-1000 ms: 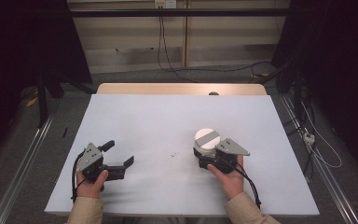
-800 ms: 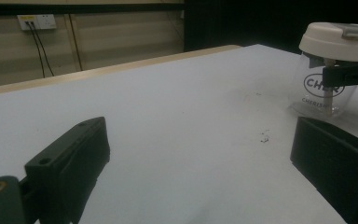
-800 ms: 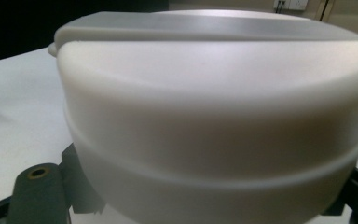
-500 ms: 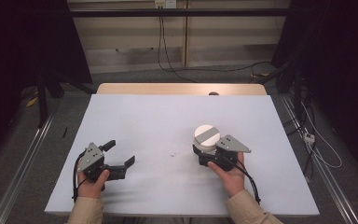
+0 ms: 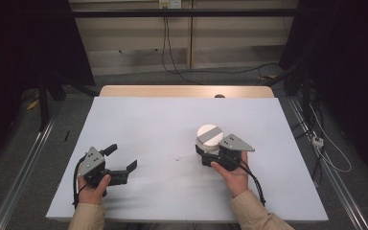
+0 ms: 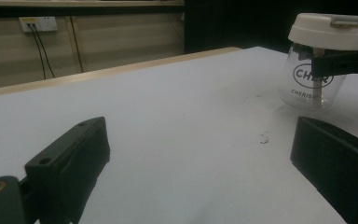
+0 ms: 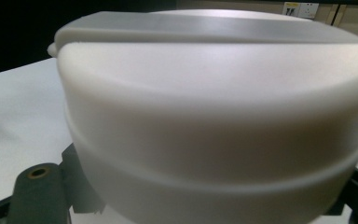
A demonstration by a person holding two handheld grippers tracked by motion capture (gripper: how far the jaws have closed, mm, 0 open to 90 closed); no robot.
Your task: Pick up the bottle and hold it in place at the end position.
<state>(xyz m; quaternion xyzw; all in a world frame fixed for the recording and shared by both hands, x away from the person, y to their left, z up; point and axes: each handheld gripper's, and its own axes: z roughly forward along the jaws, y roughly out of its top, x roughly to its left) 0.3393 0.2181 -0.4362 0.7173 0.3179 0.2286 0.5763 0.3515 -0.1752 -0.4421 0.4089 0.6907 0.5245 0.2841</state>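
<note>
A clear jar with a white lid and a grey strip across the top stands right of the table's middle. Its glass body carries dark lettering in the left gripper view. My right gripper is shut on the jar just under the lid, which looms close in the right gripper view, with my right gripper clamped around it. My left gripper rests at the table's front left, open, with nothing between its jaws. Whether the jar touches the table I cannot tell.
The white table top ends in a wooden strip at the far side. A few small specks lie between the grippers. Cables run over the floor beyond, and metal rails flank the table.
My right gripper and the jar have edged slightly away from the person and to the left. The left gripper has stayed where it was.
</note>
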